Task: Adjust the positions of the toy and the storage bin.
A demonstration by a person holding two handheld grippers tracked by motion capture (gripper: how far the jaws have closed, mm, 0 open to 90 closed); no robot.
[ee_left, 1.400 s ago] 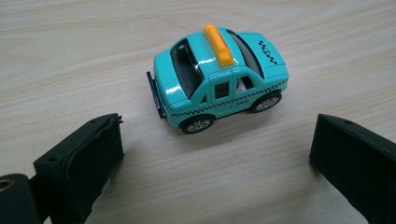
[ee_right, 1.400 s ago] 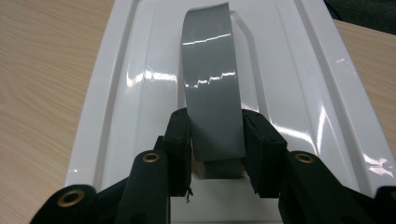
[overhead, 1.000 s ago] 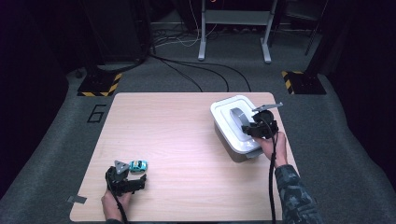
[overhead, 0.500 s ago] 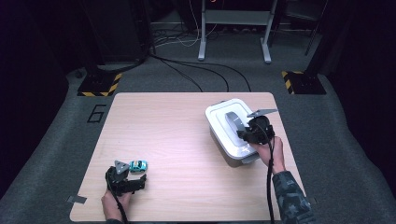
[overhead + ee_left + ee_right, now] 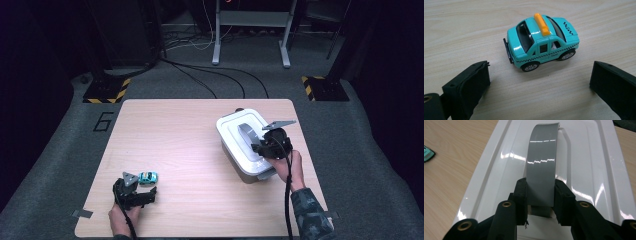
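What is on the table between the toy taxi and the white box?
Nothing: in the high view, the stretch of table between the toy taxi and the white box is bare wood.

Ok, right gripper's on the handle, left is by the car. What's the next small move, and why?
Probably lift the right gripper straight up: its jaws are shut on the grey handle, so the white lid should come off. The left gripper is open before the car, ready afterwards.
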